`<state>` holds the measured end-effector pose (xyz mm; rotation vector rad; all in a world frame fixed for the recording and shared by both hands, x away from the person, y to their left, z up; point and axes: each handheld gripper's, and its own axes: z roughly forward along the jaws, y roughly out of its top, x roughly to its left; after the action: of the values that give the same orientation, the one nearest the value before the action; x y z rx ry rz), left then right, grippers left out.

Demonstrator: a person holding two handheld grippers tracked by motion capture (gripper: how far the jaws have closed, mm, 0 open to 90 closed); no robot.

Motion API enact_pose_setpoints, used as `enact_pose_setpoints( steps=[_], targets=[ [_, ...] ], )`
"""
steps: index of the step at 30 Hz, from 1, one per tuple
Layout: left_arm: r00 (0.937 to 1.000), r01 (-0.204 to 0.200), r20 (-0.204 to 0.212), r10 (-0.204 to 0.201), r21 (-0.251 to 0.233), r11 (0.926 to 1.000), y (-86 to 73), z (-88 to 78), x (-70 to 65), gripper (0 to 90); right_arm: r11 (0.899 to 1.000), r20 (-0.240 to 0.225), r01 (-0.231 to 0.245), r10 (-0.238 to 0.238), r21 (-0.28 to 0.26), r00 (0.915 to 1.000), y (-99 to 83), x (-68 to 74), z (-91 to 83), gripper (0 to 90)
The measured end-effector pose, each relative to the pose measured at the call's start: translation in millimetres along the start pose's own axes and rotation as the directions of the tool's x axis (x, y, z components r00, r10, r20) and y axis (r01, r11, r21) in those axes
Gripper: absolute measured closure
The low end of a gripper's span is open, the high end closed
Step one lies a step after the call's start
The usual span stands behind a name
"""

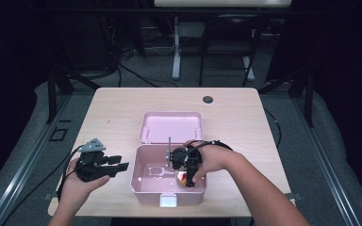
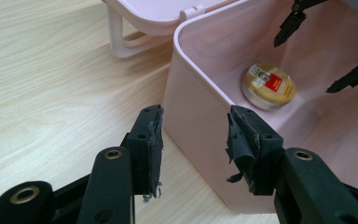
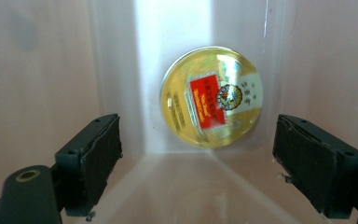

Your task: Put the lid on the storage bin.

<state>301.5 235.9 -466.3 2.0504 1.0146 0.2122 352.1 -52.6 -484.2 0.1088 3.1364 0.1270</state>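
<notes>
A pink box (image 1: 136,181) stands open at the table's front, its lid (image 1: 171,126) folded back behind it. On its bottom lies a round gold tin (image 1: 182,179) with a red label. My right gripper (image 1: 190,180) reaches down into the box. In the right gripper view it (image 3: 199,128) is open, with the tin (image 3: 212,95) just beyond its tips and touched by neither pad. My left gripper (image 1: 118,163) hovers open and empty beside the box's left wall. In the left gripper view it (image 2: 196,116) faces that wall (image 2: 200,79), with the tin (image 2: 268,85) inside and the right gripper (image 2: 321,51) above it.
The light wooden table (image 1: 245,117) has a small dark round cap (image 1: 208,99) near its far edge. A white latch (image 1: 168,201) sits on the box's front wall. Dark frames and cables stand on the floor beyond the table.
</notes>
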Motion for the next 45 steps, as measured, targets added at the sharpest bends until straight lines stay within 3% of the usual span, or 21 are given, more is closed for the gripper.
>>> enact_pose_setpoints(
  steps=[4,8,14,21,25,28,30,31,38,40,45],
  targets=[
    [0.9999,-0.007,-0.014,0.007,0.008,0.9999,0.5,-0.5,-0.6,55.2,1.0,0.014,-0.011,0.012,-0.027,0.9998,-2.1,0.9,-14.4,18.6],
    [0.9997,-0.007,-0.023,0.007,-0.006,1.0,1.7,-4.7,-1.5,56.0,0.996,0.031,-0.06,0.062,-0.059,0.9976,-4.3,1.3,-29.1,24.2],
    [0.9999,-0.002,-0.016,0.002,-0.02,0.9998,1.8,-9.4,-2.7,56.0,0.988,0.057,-0.1,0.108,-0.121,0.9926,-8.1,6.6,-57.0,26.4],
    [1.0,0.002,-0.004,-0.002,-0.019,0.9998,2.2,-9.6,-5.7,56.0,0.979,0.097,-0.134,0.15,-0.155,0.9839,-15.2,8.8,-73.7,27.7],
    [1.0,0.005,-0.006,-0.005,0.001,1.0,0.8,-6.9,-5.1,56.8,0.959,0.094,-0.186,0.21,-0.214,0.9732,-23.2,8.9,-80.4,27.2],
    [1.0,0.009,-0.003,-0.009,0.003,1.0,1.8,-6.8,-6.5,57.3,0.938,0.086,-0.244,0.272,-0.246,0.9583,-31.5,8.5,-80.9,25.0],
    [1.0,-0.001,0.002,0.001,0.007,1.0,2.6,-6.5,-8.1,57.3,0.924,0.1,-0.282,0.316,-0.259,0.9433,-38.5,7.2,-80.7,22.7],
    [1.0,-0.002,0.0,0.002,0.006,1.0,2.7,-6.0,-8.7,57.3,0.909,0.095,-0.307,0.345,-0.282,0.9338,-43.5,6.2,-80.8,22.6],
    [0.9999,-0.014,-0.008,0.014,0.007,0.9999,2.6,-1.2,-9.1,61.6,0.842,0.089,-0.398,0.456,-0.364,0.8853,-71.6,-3.2,-85.3,22.9],
    [0.9999,-0.012,-0.001,0.012,0.009,0.9999,2.7,0.7,-9.5,62.4,0.825,0.075,-0.416,0.477,-0.384,0.8757,-77.6,-4.1,-84.6,23.4],
    [0.9996,-0.007,0.029,0.006,0.012,0.9999,2.9,3.7,-11.9,62.5,0.798,0.065,-0.434,0.503,-0.418,0.8621,-88.0,-6.2,-82.1,25.9]
  ],
)
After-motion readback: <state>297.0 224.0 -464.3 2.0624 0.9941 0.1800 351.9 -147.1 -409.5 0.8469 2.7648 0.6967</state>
